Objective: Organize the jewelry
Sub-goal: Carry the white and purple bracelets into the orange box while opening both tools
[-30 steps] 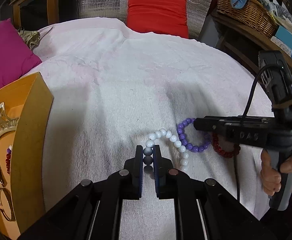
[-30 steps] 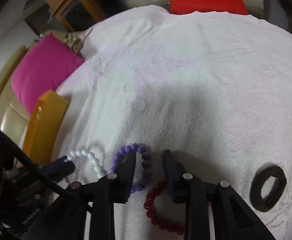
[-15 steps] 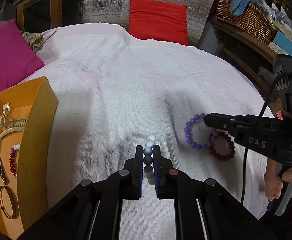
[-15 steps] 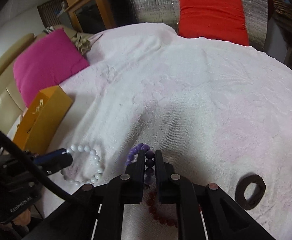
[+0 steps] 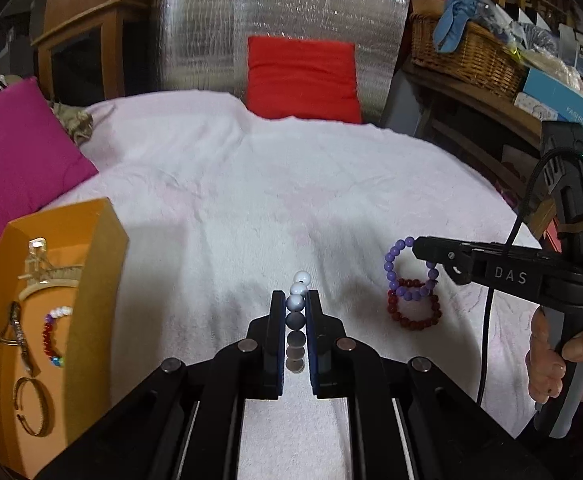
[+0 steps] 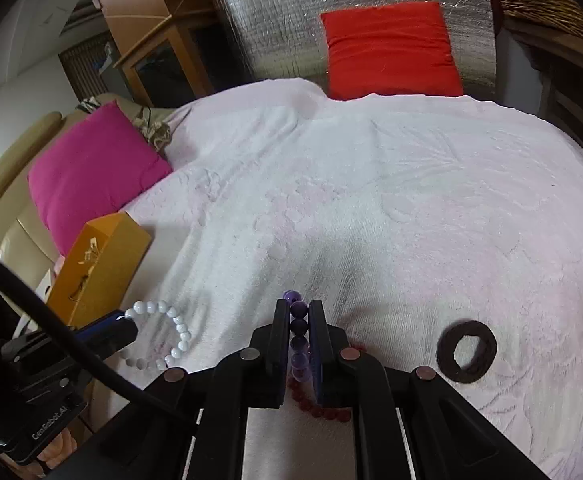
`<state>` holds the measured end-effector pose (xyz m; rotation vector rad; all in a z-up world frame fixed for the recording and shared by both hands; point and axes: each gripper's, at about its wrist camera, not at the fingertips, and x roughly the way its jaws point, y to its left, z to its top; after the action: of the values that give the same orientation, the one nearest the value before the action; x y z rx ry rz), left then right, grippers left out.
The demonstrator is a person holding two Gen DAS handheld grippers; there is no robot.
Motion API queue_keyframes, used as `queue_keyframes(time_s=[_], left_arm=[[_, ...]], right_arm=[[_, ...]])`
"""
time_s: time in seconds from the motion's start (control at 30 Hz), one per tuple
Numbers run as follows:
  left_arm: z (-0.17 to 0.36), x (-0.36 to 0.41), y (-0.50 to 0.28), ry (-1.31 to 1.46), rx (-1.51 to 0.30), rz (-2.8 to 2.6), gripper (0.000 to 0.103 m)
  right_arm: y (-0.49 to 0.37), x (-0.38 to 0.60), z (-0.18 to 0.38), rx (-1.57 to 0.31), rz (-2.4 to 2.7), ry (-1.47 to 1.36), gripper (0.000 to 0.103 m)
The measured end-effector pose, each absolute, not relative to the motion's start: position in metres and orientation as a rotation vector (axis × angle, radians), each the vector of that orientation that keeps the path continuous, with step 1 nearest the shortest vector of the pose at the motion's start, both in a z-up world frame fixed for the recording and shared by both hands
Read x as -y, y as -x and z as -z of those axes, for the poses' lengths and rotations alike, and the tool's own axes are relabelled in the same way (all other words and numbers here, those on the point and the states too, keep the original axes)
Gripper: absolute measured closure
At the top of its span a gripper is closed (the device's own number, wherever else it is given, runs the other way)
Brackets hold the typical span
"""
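Observation:
My left gripper [image 5: 294,308] is shut on a white bead bracelet [image 5: 296,302] and holds it above the white towel; the bracelet also shows in the right wrist view [image 6: 173,322]. My right gripper [image 6: 298,316] is shut on a purple bead bracelet [image 6: 298,326], which hangs lifted in the left wrist view [image 5: 391,272]. A dark red bead bracelet [image 5: 411,314] lies on the towel below it. An orange box [image 5: 91,280] at the left holds several jewelry pieces.
A black ring-shaped hair tie [image 6: 466,351] lies on the towel at the right. A pink cushion [image 5: 15,160] sits behind the box, a red cushion [image 5: 303,76] at the back. A wicker basket [image 5: 467,56] stands on a shelf at the right.
My right gripper closed on the purple bracelet and lifted it off the red one. My left gripper rose with the white bracelet, clear of the towel.

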<state>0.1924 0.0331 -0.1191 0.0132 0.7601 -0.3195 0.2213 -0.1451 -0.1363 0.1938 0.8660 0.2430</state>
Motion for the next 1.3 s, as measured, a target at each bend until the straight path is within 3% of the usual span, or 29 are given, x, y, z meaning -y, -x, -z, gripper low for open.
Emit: queue_keyframes(time_s=[0.4, 0.77, 1.0, 1.3], left_arm=[[0.091, -0.084, -0.142, 0.064, -0.666, 0.206, 0.093], [0.059, -0.188, -0.083, 0.102, -0.623, 0.011, 0.093], [0.07, -0.23, -0.07, 0.146, -0.655, -0.074, 0.093], [0.098, -0.256, -0.077, 0.192, -0.731, -0.091, 0.093]], right_arm=[[-0.199, 0.116, 0.109, -0.784, -0.326, -0.21, 0.093], [-0.185, 0.092, 0.084, -0.705, -0.432, -0.275, 0.093], [-0.187, 0.065, 0.076, -0.697, -0.532, -0.32, 0.093], [-0.183, -0.04, 0.083, -0.78, -0.712, -0.206, 0.093]])
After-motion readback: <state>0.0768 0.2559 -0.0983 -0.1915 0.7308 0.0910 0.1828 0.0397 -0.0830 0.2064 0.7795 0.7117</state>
